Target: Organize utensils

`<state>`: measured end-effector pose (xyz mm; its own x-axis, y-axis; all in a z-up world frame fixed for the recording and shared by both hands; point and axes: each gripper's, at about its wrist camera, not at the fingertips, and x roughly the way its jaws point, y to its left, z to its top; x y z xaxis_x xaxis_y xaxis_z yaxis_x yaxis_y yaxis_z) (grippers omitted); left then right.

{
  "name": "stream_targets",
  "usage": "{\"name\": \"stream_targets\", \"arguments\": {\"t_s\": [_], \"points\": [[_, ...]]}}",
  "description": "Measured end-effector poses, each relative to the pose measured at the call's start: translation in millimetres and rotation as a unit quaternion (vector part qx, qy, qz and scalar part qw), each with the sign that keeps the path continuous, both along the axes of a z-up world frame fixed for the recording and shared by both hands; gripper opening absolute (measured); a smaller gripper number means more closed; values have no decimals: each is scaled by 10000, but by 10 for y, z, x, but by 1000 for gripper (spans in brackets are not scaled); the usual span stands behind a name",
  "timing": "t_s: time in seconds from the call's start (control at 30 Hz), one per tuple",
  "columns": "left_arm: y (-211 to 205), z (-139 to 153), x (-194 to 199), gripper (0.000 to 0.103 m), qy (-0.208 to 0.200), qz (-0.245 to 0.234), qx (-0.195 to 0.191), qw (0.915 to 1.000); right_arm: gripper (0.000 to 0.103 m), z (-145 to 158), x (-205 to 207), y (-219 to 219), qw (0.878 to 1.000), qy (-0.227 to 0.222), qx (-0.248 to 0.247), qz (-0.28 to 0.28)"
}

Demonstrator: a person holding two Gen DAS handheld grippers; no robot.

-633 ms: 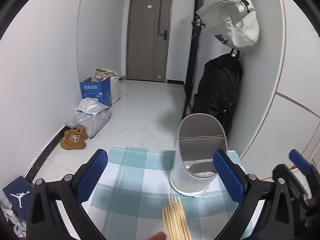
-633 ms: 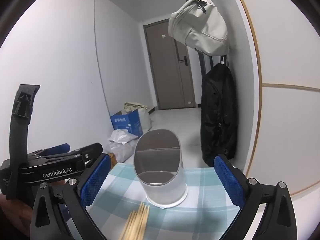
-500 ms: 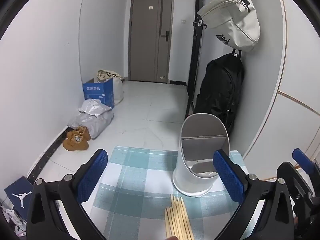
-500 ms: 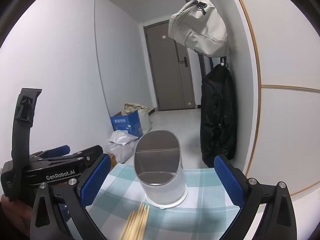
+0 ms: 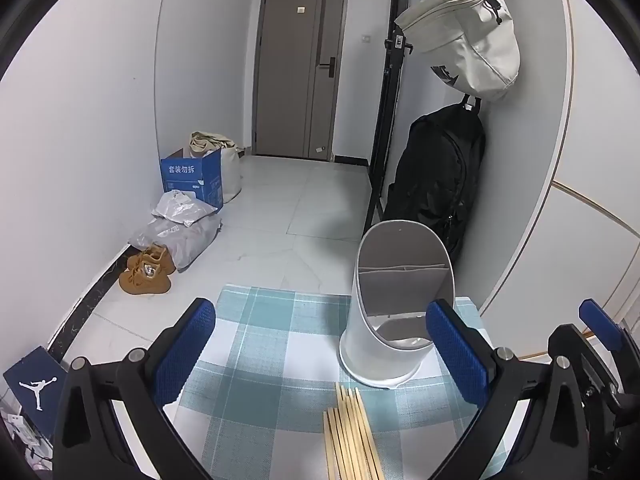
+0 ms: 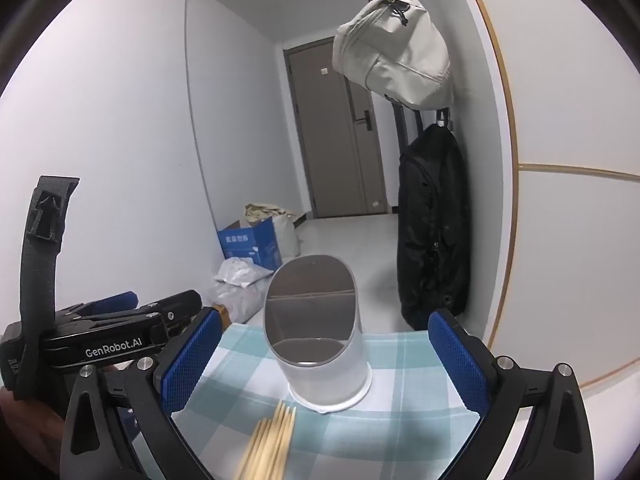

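Observation:
A white utensil holder (image 5: 394, 312) with grey inner dividers stands upright at the far right of a blue checked cloth (image 5: 272, 356); it also shows in the right wrist view (image 6: 320, 336). A bundle of wooden chopsticks (image 5: 352, 432) lies flat on the cloth just in front of the holder, also seen in the right wrist view (image 6: 270, 444). My left gripper (image 5: 320, 356) is open and empty, above the cloth behind the chopsticks. My right gripper (image 6: 320, 364) is open and empty, facing the holder. The left gripper's body (image 6: 104, 340) shows at the left of the right wrist view.
The small table ends just past the holder. Beyond it, a tiled hallway floor holds a blue box (image 5: 192, 178), plastic bags (image 5: 180, 228) and brown shoes (image 5: 146, 270). A black backpack (image 5: 436, 184) and a beige bag (image 5: 468, 32) hang on the right wall.
The left wrist view has pulled back and lifted slightly, so more of the chopsticks shows. The right gripper has barely moved. Both stay open.

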<state>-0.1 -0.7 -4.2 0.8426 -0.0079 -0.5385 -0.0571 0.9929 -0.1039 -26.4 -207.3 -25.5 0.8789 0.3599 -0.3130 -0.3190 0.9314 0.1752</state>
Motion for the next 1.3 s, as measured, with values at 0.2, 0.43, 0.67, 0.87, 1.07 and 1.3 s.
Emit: {"name": "stream_targets", "arguments": {"t_s": [0.2,0.43,0.67,0.87,1.07,1.3], "points": [[28,11,2,102,1,23,-11,10000,103,7,-17,1,10000,-21,-19,-37],[30,20,13,102,6,43,-18,10000,103,-1,-23,-11,10000,-8,-7,-39],[75,8,6,102,8,38,-37,10000,103,3,-23,-5,10000,-17,-19,-26],[104,7,10,102,10,37,-55,10000,103,3,-26,5,10000,-21,-28,-30],[91,1,8,102,13,26,-46,10000,103,-4,-12,4,10000,16,-27,-37],[80,-16,2,102,18,31,-48,10000,103,-6,-8,9,10000,29,-36,-30]]}}
